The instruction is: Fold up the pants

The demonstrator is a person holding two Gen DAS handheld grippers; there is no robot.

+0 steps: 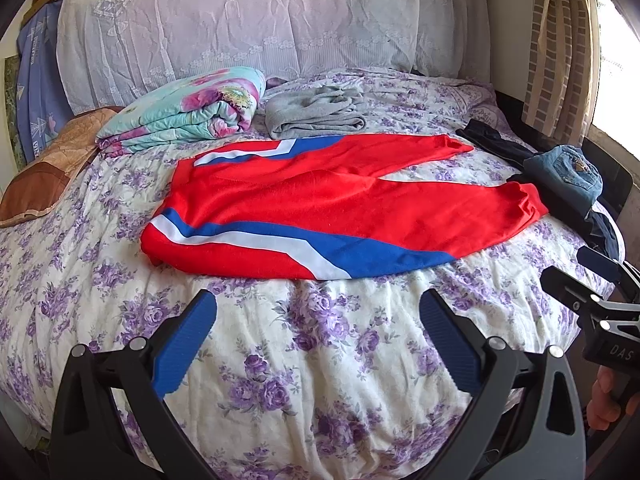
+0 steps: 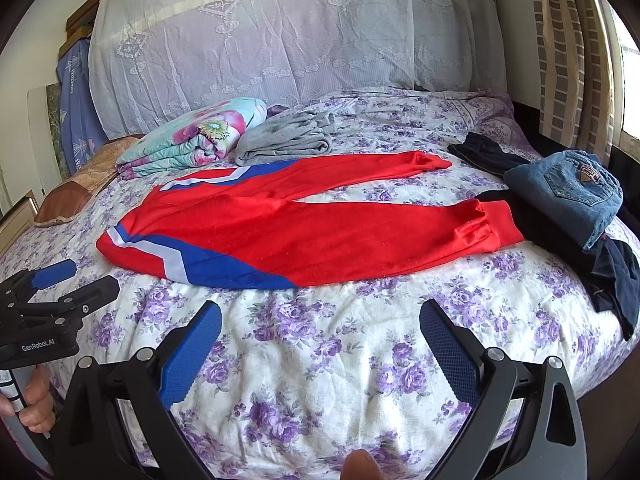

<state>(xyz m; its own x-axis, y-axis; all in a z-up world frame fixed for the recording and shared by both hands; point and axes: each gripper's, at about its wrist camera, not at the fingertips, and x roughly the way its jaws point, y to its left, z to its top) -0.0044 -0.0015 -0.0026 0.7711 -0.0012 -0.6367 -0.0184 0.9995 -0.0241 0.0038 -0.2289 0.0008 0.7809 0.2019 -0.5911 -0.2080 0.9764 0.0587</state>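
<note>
Currently, a pair of red track pants (image 1: 320,204) with blue and white side stripes lies spread flat across the middle of a bed covered by a purple-flowered sheet (image 1: 304,360), waistband toward the left, the two legs splayed apart in a V toward the right. Both handheld grippers hover over the bare near edge of the bed, well short of the fabric and holding nothing. The left gripper (image 1: 318,344) has its blue-padded jaws spread wide apart, and the right gripper (image 2: 320,348) likewise has its jaws wide apart. Behind the pants sit a folded floral quilt (image 1: 188,108) and a grey garment (image 1: 316,112); to the right, folded jeans (image 2: 568,192) rest on dark clothing (image 2: 612,276) just beside the near leg's cuff. The pants appear unfolded, so the job looks to be at its start. A sensible first fold would likely bring one leg over the other: one gripper could pinch the near side of the waistband at the left, the other the near cuff (image 2: 492,224) at the right, each taking both layers of cloth, then lift together and lay that half onto the far leg so the seams line up. Care is probably needed at the cuff, where the dark clothing could get caught in the pinch.
</note>
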